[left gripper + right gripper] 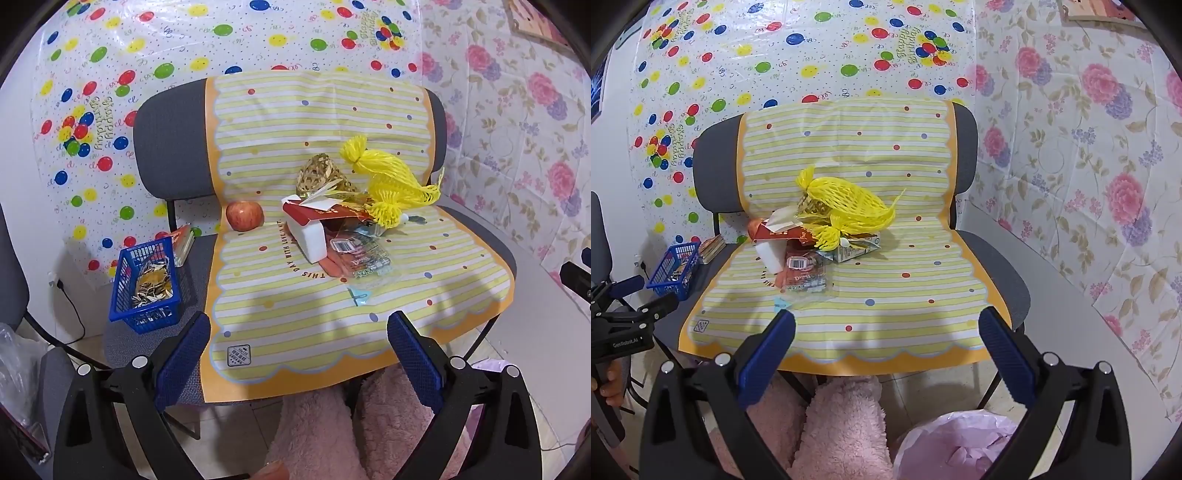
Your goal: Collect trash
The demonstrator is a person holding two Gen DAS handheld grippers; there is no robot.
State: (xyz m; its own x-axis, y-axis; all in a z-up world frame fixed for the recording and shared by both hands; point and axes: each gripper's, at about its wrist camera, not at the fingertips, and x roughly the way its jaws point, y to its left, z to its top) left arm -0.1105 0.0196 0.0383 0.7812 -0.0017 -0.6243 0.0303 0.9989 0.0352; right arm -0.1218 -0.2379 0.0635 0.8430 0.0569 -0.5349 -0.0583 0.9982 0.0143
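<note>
So the trash is all in one heap around the middle of the chair seat point(476, 236), on the striped yellow cover, a bit toward the back edge. Count as far as I can make out: one yellow foam net point(384, 177), one red-and-white carton point(314, 225) lying flat with its flap open, one clear plastic wrapper point(364, 258) with a barcode label, one gold woven wrapper point(321, 175), one squashed drink carton point(853, 249) and one tiny blue scrap point(358, 297) toward the front edge. One apple point(244, 216) sits just beside the heap (probably not trash, I'd leave it).

Handling guess: everything looks light. The net is springy and soft, so pinch it at the tied tuft on top, it'll squash anywhere else. The carton is stiff-ish; grab across the white end. The wrapper looks slick and floppy, so take an edge, not the flat middle.

Both sets of fingers are spread wide with nothing in them: left gripper point(299, 354) and right gripper point(886, 350), both hanging off the front edge of the seat, well apart from the heap. Pink bag point(960, 446) is down by the floor; one blue basket point(147, 280) on the next chair.
</note>
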